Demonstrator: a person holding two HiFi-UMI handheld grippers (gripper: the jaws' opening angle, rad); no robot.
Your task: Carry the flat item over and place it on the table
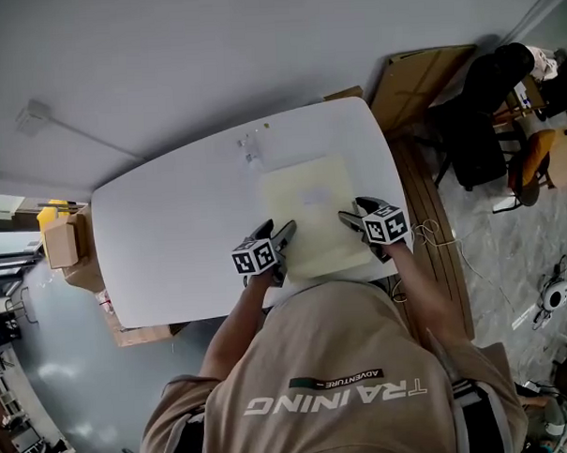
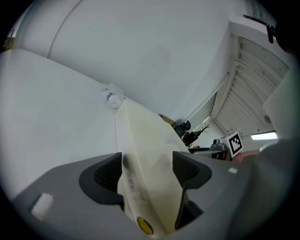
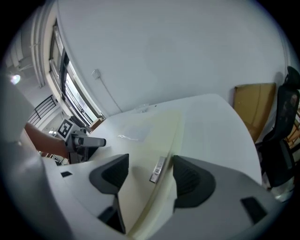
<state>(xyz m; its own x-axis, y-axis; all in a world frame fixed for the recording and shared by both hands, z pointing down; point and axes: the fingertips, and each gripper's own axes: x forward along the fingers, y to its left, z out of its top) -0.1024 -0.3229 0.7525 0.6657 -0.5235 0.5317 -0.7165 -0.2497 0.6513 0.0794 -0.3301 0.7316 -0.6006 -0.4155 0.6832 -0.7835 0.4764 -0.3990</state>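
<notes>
The flat item is a thin cream-coloured panel held over the right part of the white table. My left gripper is shut on its left near edge, and my right gripper is shut on its right near edge. In the left gripper view the panel runs forward between the jaws of that gripper, with a yellow dot near its end. In the right gripper view the panel fills the gap of that gripper and slopes down toward the table top.
A small crumpled clear wrapper lies on the table just beyond the panel. Cardboard boxes stand at the table's left. A cardboard sheet and a black chair are at the right.
</notes>
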